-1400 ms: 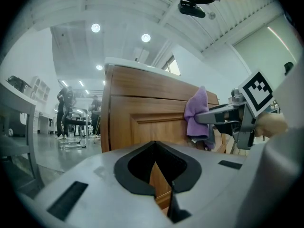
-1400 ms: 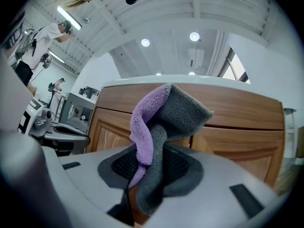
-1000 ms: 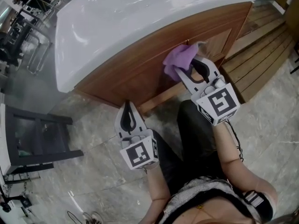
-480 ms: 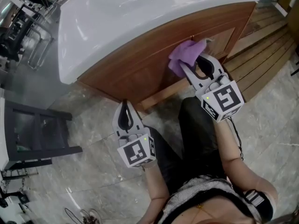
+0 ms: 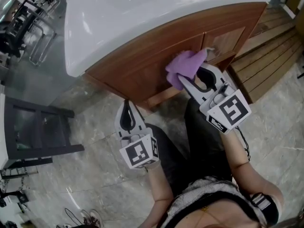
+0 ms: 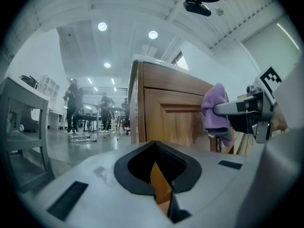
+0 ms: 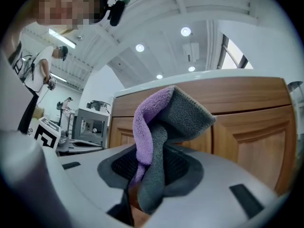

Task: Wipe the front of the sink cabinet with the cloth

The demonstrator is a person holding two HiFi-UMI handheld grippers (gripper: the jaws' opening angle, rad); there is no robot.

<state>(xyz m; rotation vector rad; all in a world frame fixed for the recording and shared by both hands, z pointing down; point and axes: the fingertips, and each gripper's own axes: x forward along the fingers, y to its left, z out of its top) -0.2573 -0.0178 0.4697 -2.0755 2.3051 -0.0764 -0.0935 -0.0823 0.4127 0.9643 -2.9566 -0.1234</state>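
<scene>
Right claw (image 5: 192,75) is clenched on a bunched fold of the purple cloth (image 5: 185,64), which sits at the wooden cabinet front (image 5: 137,63) and seems to touch it, though contact is hard to confirm. Left claw (image 5: 127,110) hangs lower, pinched together on nothing. Soft, light and floppy, the cloth should stay put if held by that thick fold.

Sink (image 5: 142,18) sits on cabinet (image 5: 137,72). Cloth (image 5: 185,65) at cabinet front, R of centre, in R gripper (image 5: 183,81) jaws. L gripper (image 5: 127,103) lower L, clear of cabinet. Stand (image 5: 40,132) far L; decking (image 5: 270,56) R of cabinet.
</scene>
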